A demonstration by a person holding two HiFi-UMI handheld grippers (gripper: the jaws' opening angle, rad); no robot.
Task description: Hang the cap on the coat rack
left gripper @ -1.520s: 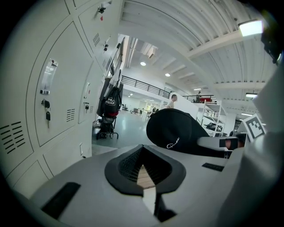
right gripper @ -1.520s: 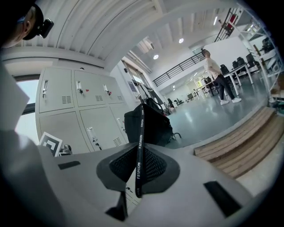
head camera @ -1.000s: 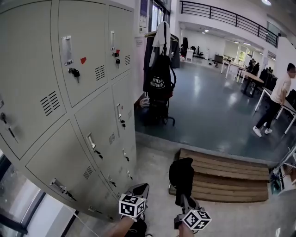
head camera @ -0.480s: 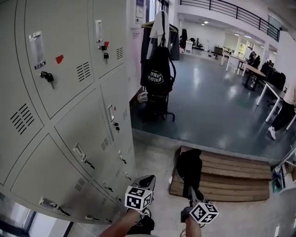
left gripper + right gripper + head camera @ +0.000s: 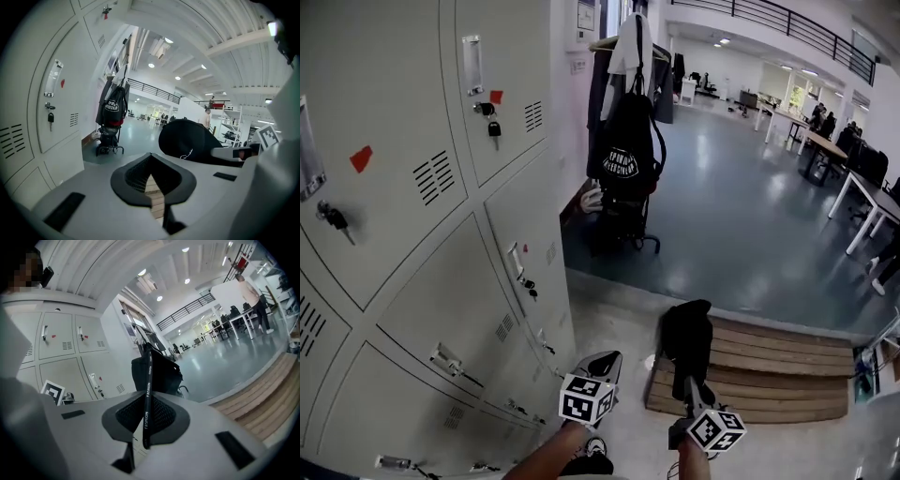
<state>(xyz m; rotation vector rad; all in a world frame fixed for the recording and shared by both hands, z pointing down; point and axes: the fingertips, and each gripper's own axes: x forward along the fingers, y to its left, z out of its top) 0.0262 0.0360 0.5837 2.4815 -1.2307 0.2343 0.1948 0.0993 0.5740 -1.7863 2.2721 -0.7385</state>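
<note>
Jaws pinched shut on the strap of the cap [image 5: 686, 336] at the right gripper [image 5: 686, 386], closed empty at the left gripper [image 5: 602, 367], held low at the frame's lower centre, well apart from the coat rack [image 5: 602, 44] at upper centre; hanging judged not yet done.

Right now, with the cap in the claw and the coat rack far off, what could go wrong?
The right claw pinches the cap only by a thin black band, so the dangling cap might slip out. The coat rack already carries a black bag and clothes, so a free hook may be hard to find. The wooden steps lie just ahead, an easy spot to trip.
</note>
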